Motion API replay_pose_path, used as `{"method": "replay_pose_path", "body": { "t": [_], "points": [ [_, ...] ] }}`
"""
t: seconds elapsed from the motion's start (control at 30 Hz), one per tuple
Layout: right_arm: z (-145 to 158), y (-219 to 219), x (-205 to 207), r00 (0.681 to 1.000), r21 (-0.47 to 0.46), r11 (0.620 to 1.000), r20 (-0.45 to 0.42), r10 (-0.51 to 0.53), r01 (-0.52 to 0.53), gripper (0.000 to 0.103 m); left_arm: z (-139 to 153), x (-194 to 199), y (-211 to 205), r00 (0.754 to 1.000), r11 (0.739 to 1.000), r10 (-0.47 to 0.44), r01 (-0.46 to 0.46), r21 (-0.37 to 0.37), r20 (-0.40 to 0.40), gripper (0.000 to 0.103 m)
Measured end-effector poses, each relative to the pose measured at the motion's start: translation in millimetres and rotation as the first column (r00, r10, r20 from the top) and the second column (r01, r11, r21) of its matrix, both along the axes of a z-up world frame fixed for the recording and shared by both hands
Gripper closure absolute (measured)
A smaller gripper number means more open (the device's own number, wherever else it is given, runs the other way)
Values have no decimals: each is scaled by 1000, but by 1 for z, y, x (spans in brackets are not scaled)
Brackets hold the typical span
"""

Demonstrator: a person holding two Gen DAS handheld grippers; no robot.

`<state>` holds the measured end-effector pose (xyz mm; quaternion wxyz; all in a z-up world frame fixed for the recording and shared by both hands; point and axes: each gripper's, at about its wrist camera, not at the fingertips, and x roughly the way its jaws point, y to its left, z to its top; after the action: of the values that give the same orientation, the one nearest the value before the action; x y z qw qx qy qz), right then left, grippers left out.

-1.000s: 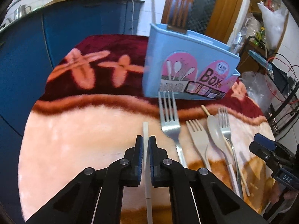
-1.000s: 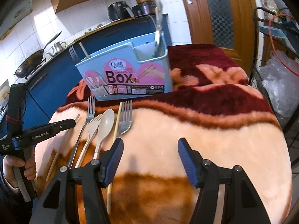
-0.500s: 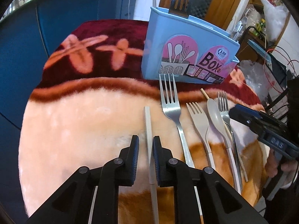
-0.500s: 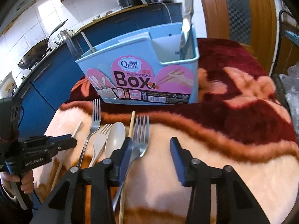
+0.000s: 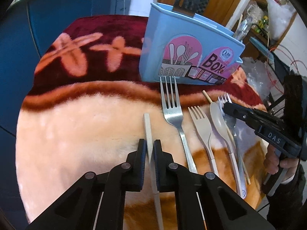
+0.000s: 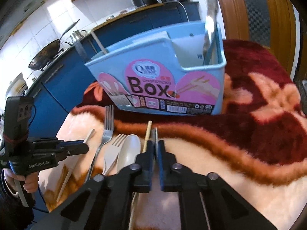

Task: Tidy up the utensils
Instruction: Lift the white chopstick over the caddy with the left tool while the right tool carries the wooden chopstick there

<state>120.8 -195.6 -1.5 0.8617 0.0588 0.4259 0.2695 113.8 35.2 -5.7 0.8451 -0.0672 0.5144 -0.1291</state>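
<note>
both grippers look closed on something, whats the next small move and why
Probably lift both straight up off the blanket. The left gripper has its jaws pinched on the white chopstick, and the right gripper on the small metal fork. Both pieces look low against the blanket, and the blue utensil box stands just behind them.

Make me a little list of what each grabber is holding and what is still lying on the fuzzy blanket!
left gripper: shut on the flat white plastic chopstick
right gripper: shut on the small silver metal fork
lying on blanket: large silver metal fork, beige plastic fork, beige plastic spoon, thin wooden chopstick
holder: light blue plastic chopsticks box, upright behind the row, utensils already inside
</note>
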Motion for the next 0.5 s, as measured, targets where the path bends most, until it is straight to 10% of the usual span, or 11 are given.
{"method": "replay_pose_path", "body": {
  "t": [0.27,0.5],
  "points": [
    [32,-12,-31,984,32,998,173,-51,46,99,20,-30,-1,981,999,29,-22,-38,194,97],
    [65,-21,-56,929,37,992,349,-125,119,99,64,-52,-9,907,997,64,-40,-65,416,97]
  ]
}}
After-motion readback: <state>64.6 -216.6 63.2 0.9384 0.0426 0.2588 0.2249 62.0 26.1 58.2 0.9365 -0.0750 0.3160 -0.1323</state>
